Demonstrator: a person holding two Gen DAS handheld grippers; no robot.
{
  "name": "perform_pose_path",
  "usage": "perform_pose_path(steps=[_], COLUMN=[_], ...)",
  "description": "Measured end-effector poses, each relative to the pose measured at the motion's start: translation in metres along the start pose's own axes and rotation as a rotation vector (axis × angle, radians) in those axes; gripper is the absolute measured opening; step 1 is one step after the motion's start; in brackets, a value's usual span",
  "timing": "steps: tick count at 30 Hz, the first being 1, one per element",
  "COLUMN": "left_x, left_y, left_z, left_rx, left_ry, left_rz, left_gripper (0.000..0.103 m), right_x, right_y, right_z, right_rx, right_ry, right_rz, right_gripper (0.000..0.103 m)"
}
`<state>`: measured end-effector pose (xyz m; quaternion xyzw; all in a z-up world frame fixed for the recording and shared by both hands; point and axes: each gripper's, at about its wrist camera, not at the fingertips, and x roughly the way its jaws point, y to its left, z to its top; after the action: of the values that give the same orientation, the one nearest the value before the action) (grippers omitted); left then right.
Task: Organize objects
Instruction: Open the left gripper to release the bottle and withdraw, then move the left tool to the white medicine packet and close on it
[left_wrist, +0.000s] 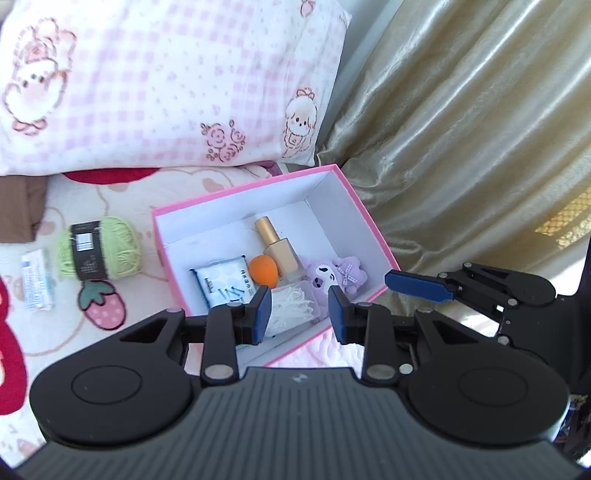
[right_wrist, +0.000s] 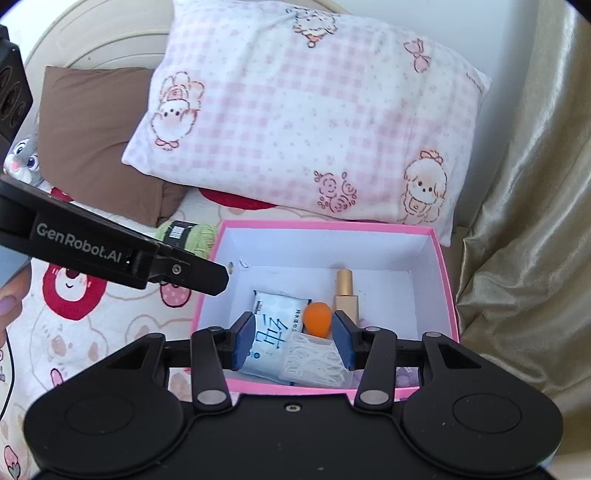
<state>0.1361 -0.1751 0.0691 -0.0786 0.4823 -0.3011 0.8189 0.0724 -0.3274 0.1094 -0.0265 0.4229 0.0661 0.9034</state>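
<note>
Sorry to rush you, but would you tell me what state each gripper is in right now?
Left gripper: open, nothing between its fingers.
Right gripper: open, nothing held, above the pink box.

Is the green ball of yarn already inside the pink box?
No, the green yarn lies on the blanket to the left of the pink box, outside its walls.

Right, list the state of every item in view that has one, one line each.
pink box: open, no lid on it
gold bottle: capped, lying in the box
orange sponge: in the box, beside the bottle
wipes pack: in the box
green yarn: outside the box, on the bed
left hand-held gripper: open, empty
right hand-held gripper: open, empty
</note>
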Motion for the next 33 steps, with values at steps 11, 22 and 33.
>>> perform_pose_path(steps=[11, 22, 33], left_x=[-0.103, -0.125, -0.082], left_y=[0.025, 0.111, 0.222], left_z=[-0.044, -0.057, -0.078], left_rx=[-0.006, -0.086, -0.193], left_ry=[-0.056, -0.122, -0.153], left_rz=[0.016, 0.107, 0.149], left_gripper=[0.036, 0.054, 0.054], right_x=[-0.052, -0.019, 0.093], right_y=[0.077, 0.143, 0.204], right_z=[0.0, 0.007, -0.001], right_rx=[-0.144, -0.208, -0.216], right_ry=[-0.071, -0.118, -0.097], right_rz=[0.168, 0.333, 0.326], right_gripper=[0.062, 0.079, 0.08])
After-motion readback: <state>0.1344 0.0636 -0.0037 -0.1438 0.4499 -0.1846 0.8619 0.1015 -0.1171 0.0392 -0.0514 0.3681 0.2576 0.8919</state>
